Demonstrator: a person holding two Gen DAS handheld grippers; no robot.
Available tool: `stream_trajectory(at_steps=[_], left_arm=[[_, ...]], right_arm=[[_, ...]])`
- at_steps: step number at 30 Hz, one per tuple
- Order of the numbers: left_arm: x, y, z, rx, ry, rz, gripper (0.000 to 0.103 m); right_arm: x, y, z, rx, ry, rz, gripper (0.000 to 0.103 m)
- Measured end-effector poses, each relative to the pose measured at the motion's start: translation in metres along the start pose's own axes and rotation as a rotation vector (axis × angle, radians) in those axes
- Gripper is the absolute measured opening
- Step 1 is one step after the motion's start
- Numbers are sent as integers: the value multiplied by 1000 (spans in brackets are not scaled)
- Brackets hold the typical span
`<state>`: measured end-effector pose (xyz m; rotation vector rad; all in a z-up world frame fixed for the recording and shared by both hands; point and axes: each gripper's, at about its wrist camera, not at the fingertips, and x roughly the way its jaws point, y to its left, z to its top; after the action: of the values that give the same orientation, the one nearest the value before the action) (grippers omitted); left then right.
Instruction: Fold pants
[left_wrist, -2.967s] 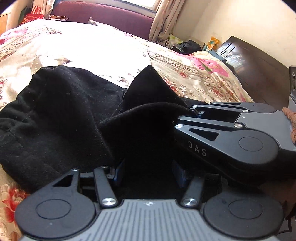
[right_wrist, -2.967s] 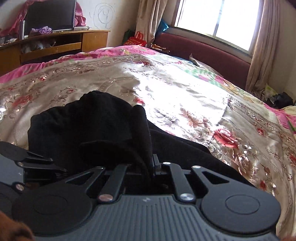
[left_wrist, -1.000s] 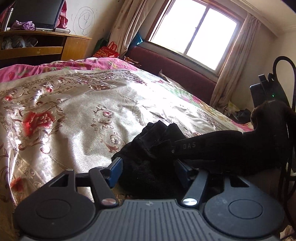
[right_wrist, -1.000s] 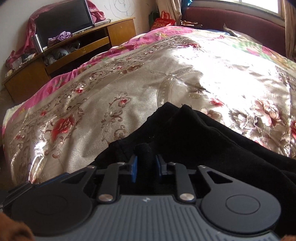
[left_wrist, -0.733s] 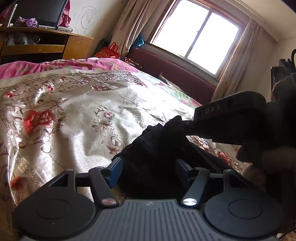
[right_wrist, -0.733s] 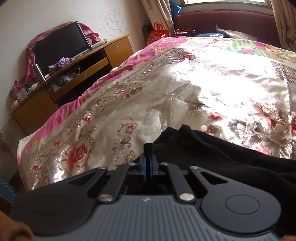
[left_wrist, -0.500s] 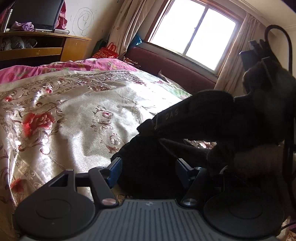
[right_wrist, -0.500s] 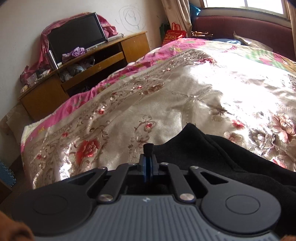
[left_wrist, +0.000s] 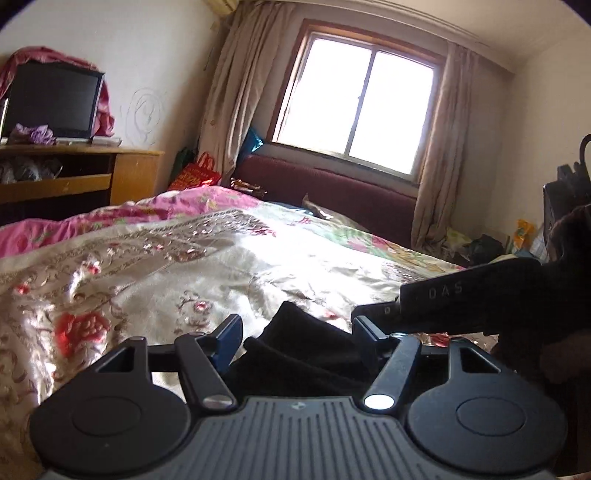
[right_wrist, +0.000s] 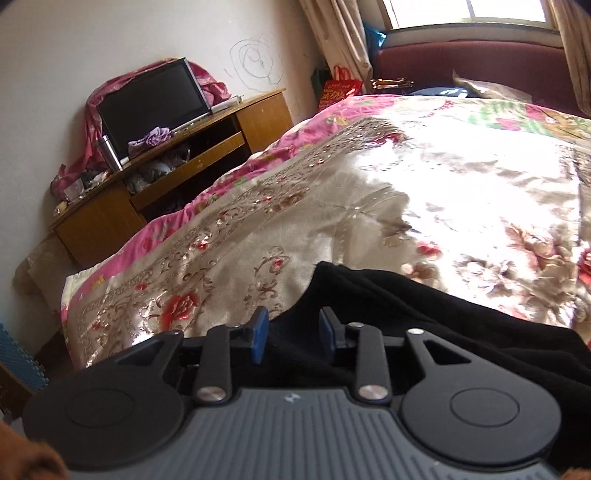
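1. Two grippers over the floral bedspread (right_wrist: 424, 192); television (right_wrist: 147, 99) on a wooden cabinet (right_wrist: 110, 218) behind.
2. Black pants (right_wrist: 424, 314) lie bunched below both.
3. Left gripper (left_wrist: 295, 332) wide and opening, right gripper (right_wrist: 291, 332) narrower and opening; neither grips cloth.

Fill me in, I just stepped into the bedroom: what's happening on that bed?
A person is folding black fleece pants on a floral satin bedspread, a handheld gripper in each hand. The left gripper and right gripper are both opening, the pants lying loose between their pads, so neither grips the fabric now.
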<state>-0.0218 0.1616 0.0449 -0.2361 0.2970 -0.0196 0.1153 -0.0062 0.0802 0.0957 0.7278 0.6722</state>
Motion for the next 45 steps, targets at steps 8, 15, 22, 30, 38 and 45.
stream_trajectory(at_steps=[8, 15, 22, 30, 38, 45], left_arm=[[103, -28, -33, 121, 341, -37, 87], [103, -33, -25, 115, 329, 14, 77], [116, -59, -14, 229, 314, -8, 81], [132, -64, -29, 241, 375, -4, 81], [138, -72, -29, 278, 386, -26, 82], [140, -71, -35, 283, 404, -25, 83]], right_arm=[[-54, -125, -25, 133, -2, -255, 36], [-54, -244, -22, 324, 0, -148, 40], [-37, -272, -27, 375, 201, 336, 40], [-37, -272, -13, 277, 86, 330, 42], [-13, -287, -19, 261, 268, 406, 42], [-38, -257, -18, 188, 315, 502, 49]])
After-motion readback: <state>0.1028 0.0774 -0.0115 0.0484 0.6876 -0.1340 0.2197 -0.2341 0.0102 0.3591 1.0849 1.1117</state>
